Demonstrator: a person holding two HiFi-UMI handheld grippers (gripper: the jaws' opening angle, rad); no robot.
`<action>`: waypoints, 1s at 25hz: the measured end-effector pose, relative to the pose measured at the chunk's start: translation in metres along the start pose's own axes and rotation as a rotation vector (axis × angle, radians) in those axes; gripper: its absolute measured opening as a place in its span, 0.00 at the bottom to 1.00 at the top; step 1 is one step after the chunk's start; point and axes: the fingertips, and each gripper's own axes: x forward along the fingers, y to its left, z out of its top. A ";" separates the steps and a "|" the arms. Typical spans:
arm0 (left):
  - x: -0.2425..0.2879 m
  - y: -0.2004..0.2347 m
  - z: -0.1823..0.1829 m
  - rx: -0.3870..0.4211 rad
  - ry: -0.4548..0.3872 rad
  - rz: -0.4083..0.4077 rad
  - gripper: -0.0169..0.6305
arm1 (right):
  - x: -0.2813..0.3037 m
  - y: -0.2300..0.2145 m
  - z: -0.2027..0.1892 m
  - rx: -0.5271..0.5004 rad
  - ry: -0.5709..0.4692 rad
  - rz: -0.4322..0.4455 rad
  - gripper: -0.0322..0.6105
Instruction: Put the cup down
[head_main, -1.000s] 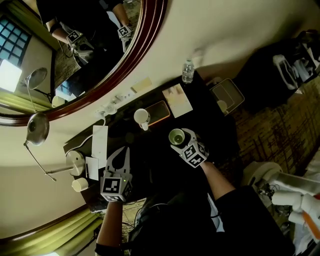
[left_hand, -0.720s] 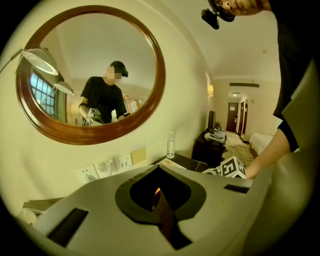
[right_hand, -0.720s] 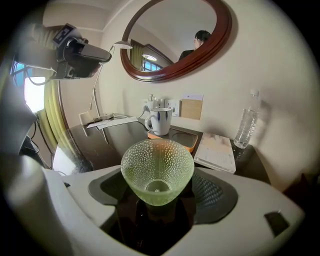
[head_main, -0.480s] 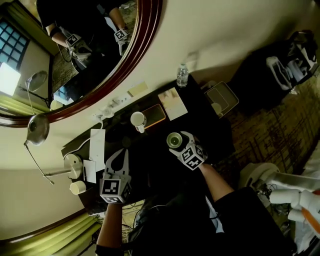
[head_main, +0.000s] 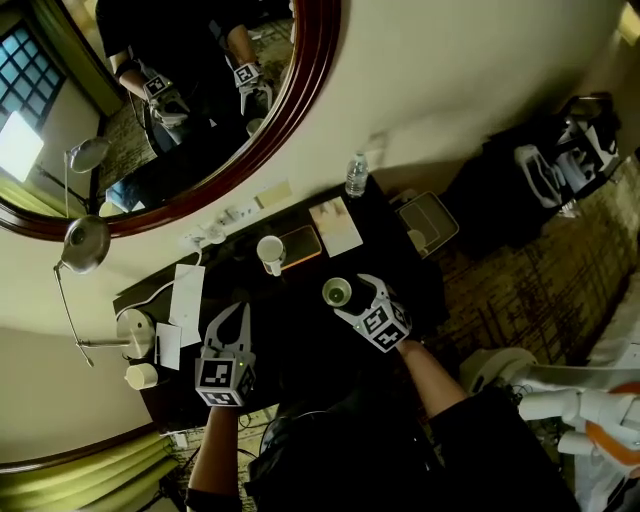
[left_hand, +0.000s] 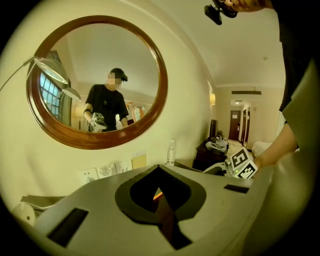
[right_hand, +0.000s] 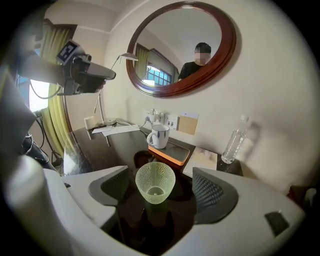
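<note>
Between the jaws of the right gripper (head_main: 360, 298) the cup (right_hand: 155, 182) stands upright on the dark worktop (right_hand: 100, 145), mouth up, with a gap on either side. The jaws are wide and neither pad presses on it. They have just narrowed a touch, with the cup between them but free of both. By the look of it the cup is already set down, and what is left is to draw the gripper clear.

That move turns on one relation. The cup lies straight ahead along the gripper's own line, its long axis vertical, roughly midway between the two pads. A straight pull back and up along that line should leave it alone. A sideways drift would bring one pad against the rim and could tip so light a thing.

The left gripper (head_main: 240, 312) hangs well to the cup's left, jaws pressed together on nothing, so the right hand is plainly the nearer.

The cup is a pale green, dimpled, see-through glass and looks empty. Beyond the cup a white mug (right_hand: 159, 136) sits on an orange-edged tray (right_hand: 172, 152). Its inside cannot be seen. Farther off to the cup's right, by the wall, stands a clear water bottle (right_hand: 234, 140).
</note>
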 end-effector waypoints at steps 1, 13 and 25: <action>-0.002 0.000 0.000 -0.004 -0.004 0.003 0.00 | -0.008 -0.002 0.008 0.012 -0.012 -0.006 0.70; -0.009 0.003 0.008 -0.047 -0.068 0.046 0.00 | -0.083 -0.044 0.054 0.217 -0.154 -0.130 0.24; -0.019 0.006 -0.005 -0.104 -0.068 0.081 0.00 | -0.115 -0.058 0.054 0.367 -0.196 -0.123 0.07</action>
